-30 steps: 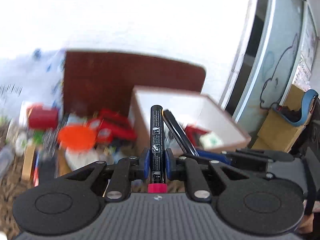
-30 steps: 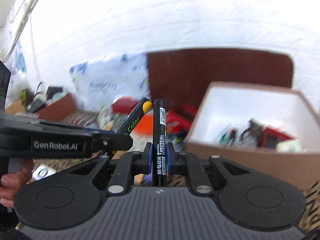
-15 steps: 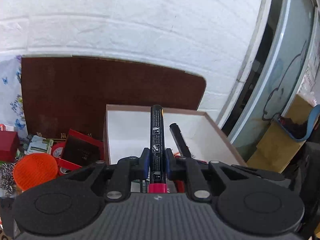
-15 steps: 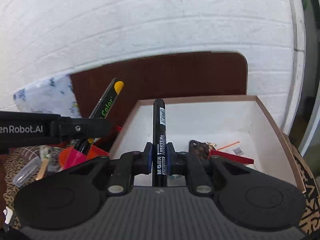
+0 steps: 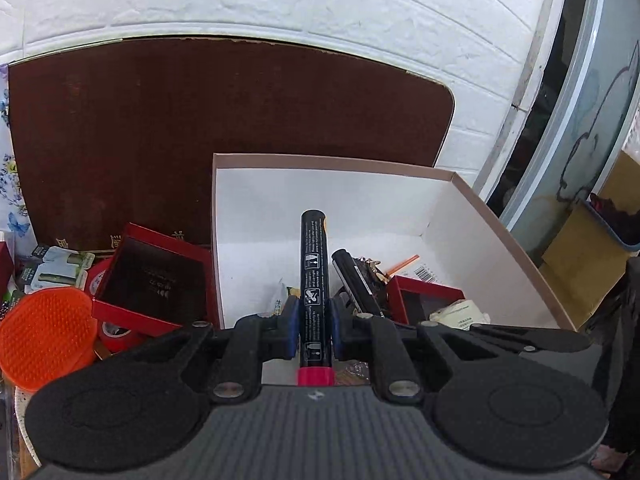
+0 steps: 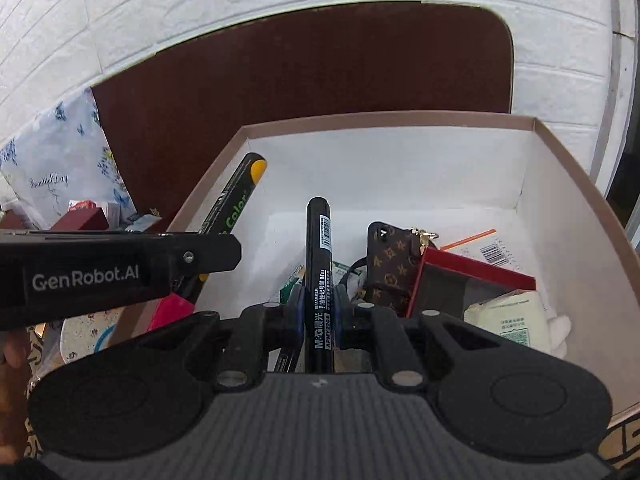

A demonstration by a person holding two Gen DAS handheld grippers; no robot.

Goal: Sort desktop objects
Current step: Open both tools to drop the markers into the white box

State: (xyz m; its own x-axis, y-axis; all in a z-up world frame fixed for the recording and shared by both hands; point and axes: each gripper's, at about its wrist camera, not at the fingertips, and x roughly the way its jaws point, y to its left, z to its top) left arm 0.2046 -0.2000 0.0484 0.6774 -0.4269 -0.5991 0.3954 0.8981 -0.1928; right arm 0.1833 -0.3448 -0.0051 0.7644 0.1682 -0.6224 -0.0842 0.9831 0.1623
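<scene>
Left gripper (image 5: pixel 314 332): jaws clamped on yellow-tipped marker (image 5: pixel 314 280), over box (image 5: pixel 500 216) | Right gripper (image 6: pixel 318 320): jaws clamped on black marker (image 6: pixel 319 264), over same box | Inside box: phone case (image 6: pixel 390 264), red box (image 6: pixel 460 284), wipes pack (image 6: pixel 516 320) | Beside: orange brush (image 5: pixel 44 332)

The black marker (image 6: pixel 319 280) hides its lower end behind the right gripper's body at 6 o'clock. The phone case (image 6: pixel 390 268) is covered at its foot by the fingers (image 6: pixel 297 312). A hand (image 6: pixel 10 354) is cut by the frame at 9 o'clock. Print on the white packet (image 6: pixel 514 318) is too small to read.
</scene>
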